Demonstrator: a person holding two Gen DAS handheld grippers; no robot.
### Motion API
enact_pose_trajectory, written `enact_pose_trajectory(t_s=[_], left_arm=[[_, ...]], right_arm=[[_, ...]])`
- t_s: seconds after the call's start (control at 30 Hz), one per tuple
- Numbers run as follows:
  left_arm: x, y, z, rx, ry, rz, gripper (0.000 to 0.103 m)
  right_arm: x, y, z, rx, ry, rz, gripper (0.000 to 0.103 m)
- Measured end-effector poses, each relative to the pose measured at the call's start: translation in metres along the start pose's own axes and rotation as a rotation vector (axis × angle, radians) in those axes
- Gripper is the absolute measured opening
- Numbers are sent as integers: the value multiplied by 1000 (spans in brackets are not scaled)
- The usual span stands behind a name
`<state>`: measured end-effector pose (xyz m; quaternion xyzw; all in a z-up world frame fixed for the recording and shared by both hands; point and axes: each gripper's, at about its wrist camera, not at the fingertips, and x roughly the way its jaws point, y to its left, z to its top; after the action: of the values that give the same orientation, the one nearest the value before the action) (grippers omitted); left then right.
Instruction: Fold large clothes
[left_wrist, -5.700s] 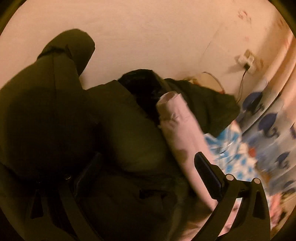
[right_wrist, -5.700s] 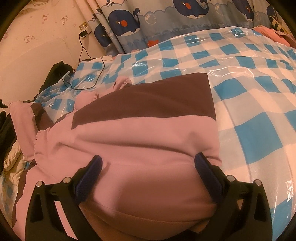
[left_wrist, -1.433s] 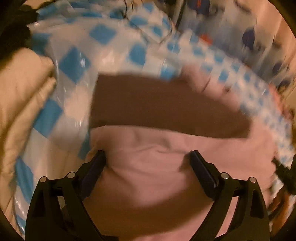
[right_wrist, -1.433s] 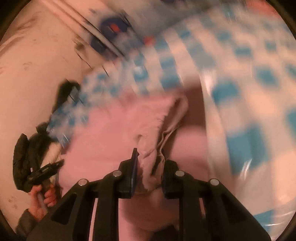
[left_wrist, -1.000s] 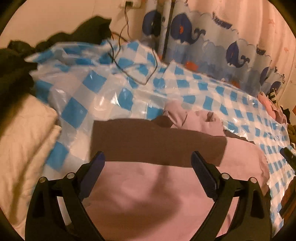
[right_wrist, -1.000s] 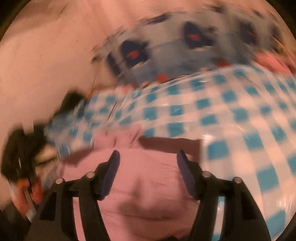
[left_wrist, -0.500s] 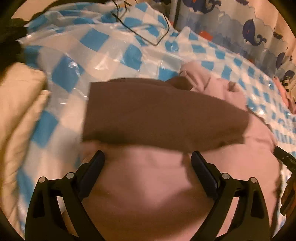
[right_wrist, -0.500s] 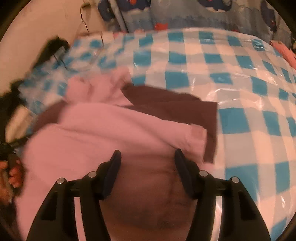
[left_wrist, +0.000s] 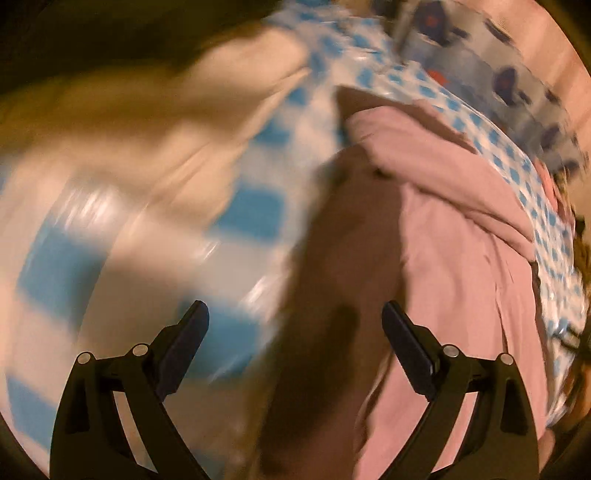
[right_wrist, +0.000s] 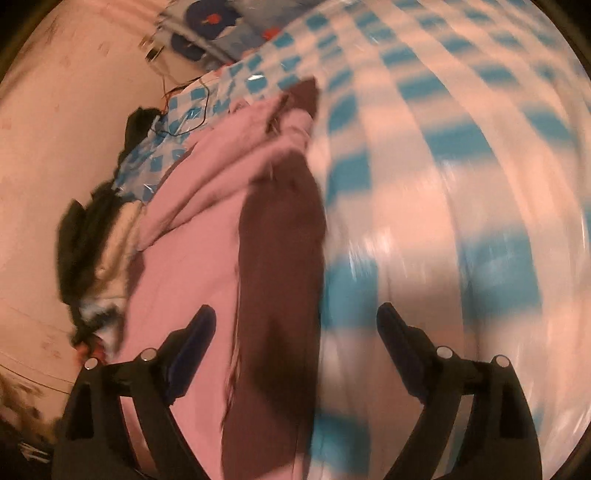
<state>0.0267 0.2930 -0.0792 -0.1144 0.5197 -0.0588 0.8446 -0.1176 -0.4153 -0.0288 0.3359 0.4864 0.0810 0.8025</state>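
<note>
A pink garment (left_wrist: 454, 236) with a dark brown panel (left_wrist: 332, 280) lies partly folded on the blue-and-white checked sheet (left_wrist: 255, 210). It also shows in the right wrist view (right_wrist: 192, 236), its brown panel (right_wrist: 280, 258) running down the middle. My left gripper (left_wrist: 295, 332) is open and empty over the garment's left brown edge. My right gripper (right_wrist: 295, 328) is open and empty over the garment's right brown edge. Both views are blurred by motion.
A cream folded cloth (left_wrist: 155, 122) lies left of the garment. A dark clothes pile (right_wrist: 88, 240) sits by the wall with a cable (right_wrist: 184, 107) and socket (right_wrist: 151, 50). A whale-print curtain (left_wrist: 491, 62) hangs behind the bed.
Both grippers have swung sideways to the garment's opposite edges. The right gripper, shut on a pink fold earlier, has let it go and opened wide. The left has stayed open.
</note>
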Motion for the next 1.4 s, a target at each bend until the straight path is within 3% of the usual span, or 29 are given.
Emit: enact_pose_trajectory(t_s=[0.1, 0.2, 0.33, 0.47, 0.53, 0.7, 0.77, 0.87, 0.97, 1.0, 1.03, 1.07, 1.1, 1.13, 1.17, 1.27, 1.4], left_arm=[[-3, 35, -31, -105, 46, -51, 91], [-7, 49, -50, -148, 74, -115, 91], [-13, 52, -62, -187, 119, -196, 91], [-15, 36, -74, -162, 187, -270, 91], [-19, 28, -81, -127, 193, -273, 91], [-25, 7, -84, -52, 225, -278, 91], [-23, -3, -83, -9, 250, -258, 92], [-14, -13, -89, 69, 315, -215, 92], [-6, -21, -97, 111, 368, -161, 92], [-7, -22, -98, 110, 360, -145, 92], [-6, -22, -99, 102, 354, -134, 86], [-6, -23, -99, 87, 352, -125, 73], [-9, -23, -99, 65, 344, -118, 67], [-11, -21, -98, 53, 337, -117, 54], [-15, -22, -98, 45, 328, -119, 40], [-32, -25, -93, 25, 298, -117, 19], [-60, -34, -86, 10, 255, -140, 15]], right_arm=[[-7, -9, -24, 66, 42, 68, 86], [-9, -9, -41, 86, 84, 84, 86], [-10, -4, -60, 100, 133, 128, 87], [-3, 8, -77, 69, 212, 133, 88], [1, 15, -82, 44, 235, 114, 88], [8, 25, -86, 41, 275, 188, 89], [17, 28, -90, 47, 337, 235, 91], [28, 32, -98, 8, 414, 225, 92], [23, 35, -99, -5, 389, 252, 92], [22, 36, -100, -13, 373, 258, 86], [21, 37, -101, -15, 354, 239, 68], [21, 36, -103, -16, 345, 215, 59], [21, 37, -104, -15, 323, 193, 43], [19, 36, -104, -9, 305, 191, 30], [16, 36, -105, -4, 277, 196, 28], [4, 41, -104, 4, 199, 250, 20], [-10, 53, -99, 16, 113, 357, 19]])
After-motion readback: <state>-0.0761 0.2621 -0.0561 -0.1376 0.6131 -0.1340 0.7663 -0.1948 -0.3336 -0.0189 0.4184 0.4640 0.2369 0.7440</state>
